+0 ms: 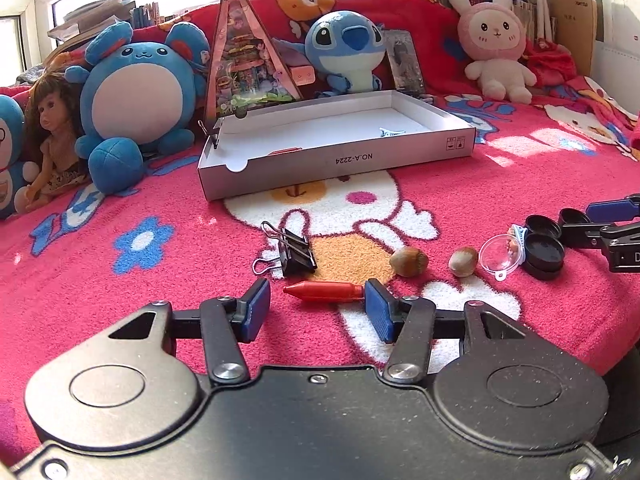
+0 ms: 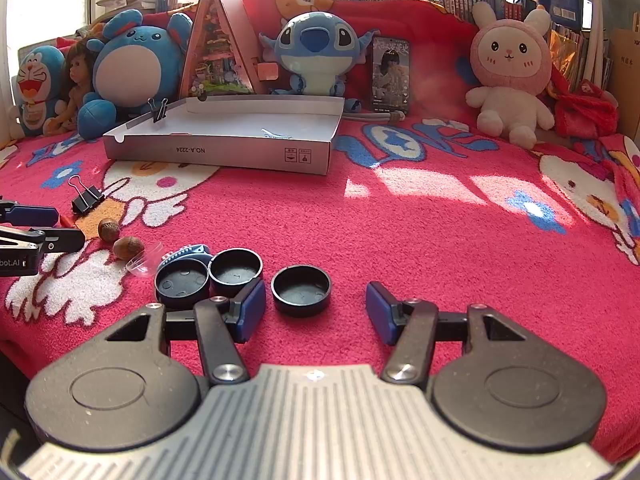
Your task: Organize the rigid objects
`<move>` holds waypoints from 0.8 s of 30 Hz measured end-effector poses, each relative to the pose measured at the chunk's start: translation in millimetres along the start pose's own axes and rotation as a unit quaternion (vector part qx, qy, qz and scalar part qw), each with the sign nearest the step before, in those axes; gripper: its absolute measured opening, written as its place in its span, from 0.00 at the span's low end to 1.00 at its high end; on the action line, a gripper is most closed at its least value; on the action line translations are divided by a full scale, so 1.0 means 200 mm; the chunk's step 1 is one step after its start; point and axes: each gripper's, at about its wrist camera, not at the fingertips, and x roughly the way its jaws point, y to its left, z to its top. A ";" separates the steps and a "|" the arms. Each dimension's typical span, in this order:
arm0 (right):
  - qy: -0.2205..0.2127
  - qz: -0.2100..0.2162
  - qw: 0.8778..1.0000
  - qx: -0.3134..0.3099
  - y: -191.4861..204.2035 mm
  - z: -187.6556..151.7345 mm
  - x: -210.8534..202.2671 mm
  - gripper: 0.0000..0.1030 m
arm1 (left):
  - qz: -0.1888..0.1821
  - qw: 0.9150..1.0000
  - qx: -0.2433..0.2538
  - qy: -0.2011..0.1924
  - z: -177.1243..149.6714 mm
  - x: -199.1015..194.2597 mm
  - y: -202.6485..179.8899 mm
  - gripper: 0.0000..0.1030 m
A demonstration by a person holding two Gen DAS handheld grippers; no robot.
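Observation:
My left gripper (image 1: pixel 316 312) is open and low over the pink blanket. A red crayon (image 1: pixel 322 292) lies just ahead, between its blue pads. Beyond it lie a black binder clip (image 1: pixel 290 256), two brown nuts (image 1: pixel 409 262) and a clear plastic dome (image 1: pixel 500 254). My right gripper (image 2: pixel 316 312) is open. A black round cap (image 2: pixel 301 290) sits between its fingertips. Two more black caps (image 2: pixel 208 276) and a blue hair clip (image 2: pixel 186 254) lie to its left. The white cardboard tray (image 2: pixel 224 152) stands further back, holding a small pale clip (image 1: pixel 390 132).
Plush toys (image 1: pixel 138 92), a doll (image 1: pixel 50 136), a triangular display box (image 1: pixel 248 64) and a pink rabbit toy (image 2: pixel 510 76) line the back behind the tray. Bookshelves stand beyond them. A binder clip (image 2: pixel 160 110) is clamped on the tray's left rim.

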 end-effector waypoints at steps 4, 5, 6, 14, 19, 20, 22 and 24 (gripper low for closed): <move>0.001 -0.002 1.000 0.000 0.00 0.00 0.00 0.67 | 0.004 1.000 0.025 -0.005 -0.01 0.01 -0.02 0.45; 0.001 -0.002 1.000 0.001 0.00 0.00 0.00 0.67 | 0.004 1.000 0.025 -0.005 -0.01 0.01 -0.02 0.45; 0.001 -0.002 1.000 0.001 0.00 0.00 0.00 0.67 | 0.005 1.000 0.022 -0.004 0.00 0.01 -0.02 0.45; 0.001 0.000 1.000 0.000 0.00 0.00 0.00 0.60 | 0.022 0.999 -0.040 0.006 0.00 0.02 0.00 0.48; -0.005 0.001 1.000 -0.005 0.02 0.01 -0.01 0.36 | 0.029 0.999 -0.039 0.009 0.01 0.03 -0.02 0.41; -0.007 0.000 1.000 -0.004 0.02 0.01 -0.01 0.36 | 0.027 0.999 -0.039 0.010 0.02 0.03 -0.02 0.41; -0.010 0.002 1.000 -0.002 0.03 0.01 -0.01 0.36 | 0.022 0.999 -0.043 0.009 0.04 0.02 -0.01 0.41; -0.013 0.000 1.000 -0.001 0.03 0.03 -0.02 0.36 | 0.023 0.999 -0.047 0.006 0.05 0.00 0.00 0.41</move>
